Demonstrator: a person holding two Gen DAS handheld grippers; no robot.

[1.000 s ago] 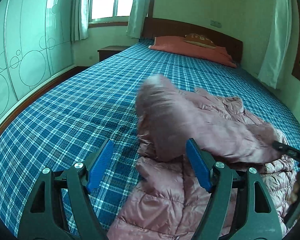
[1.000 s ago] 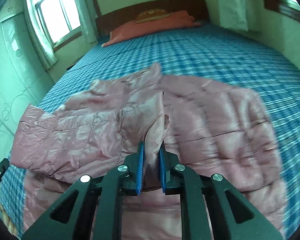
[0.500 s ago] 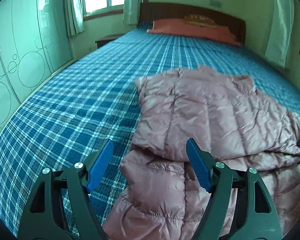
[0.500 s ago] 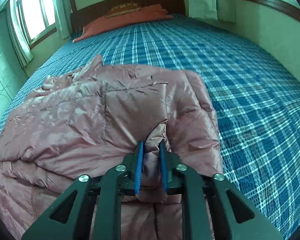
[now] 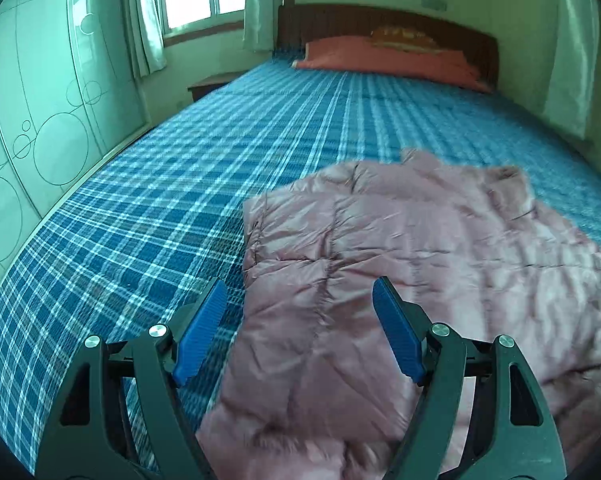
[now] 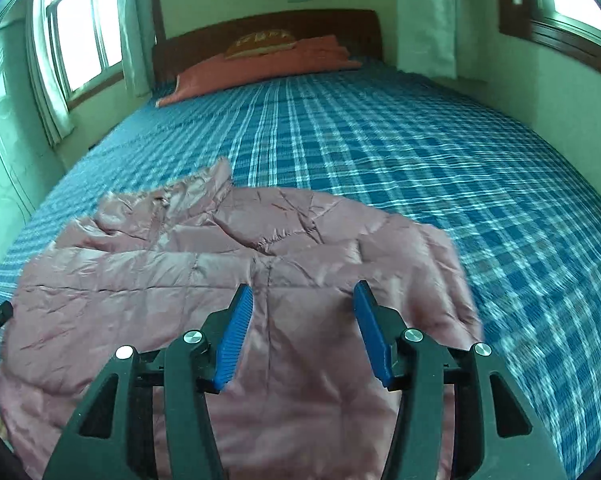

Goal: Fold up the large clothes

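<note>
Pink quilted jacket (image 6: 228, 280) flat on plaid bedspread (image 6: 380, 140); right gripper (image 6: 303, 292) jaws opening, gripping nothing; left gripper (image 5: 300, 292) jaws wide, empty.

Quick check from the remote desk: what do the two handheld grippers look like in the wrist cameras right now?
Both look alike. The left gripper and the right gripper each have a black plastic frame with triangular cutouts, silver round bolt heads at the pivots, and two flat blue ribbed pads on the fingers. No cables or markings show, and no hand or sleeve is in view.
</note>
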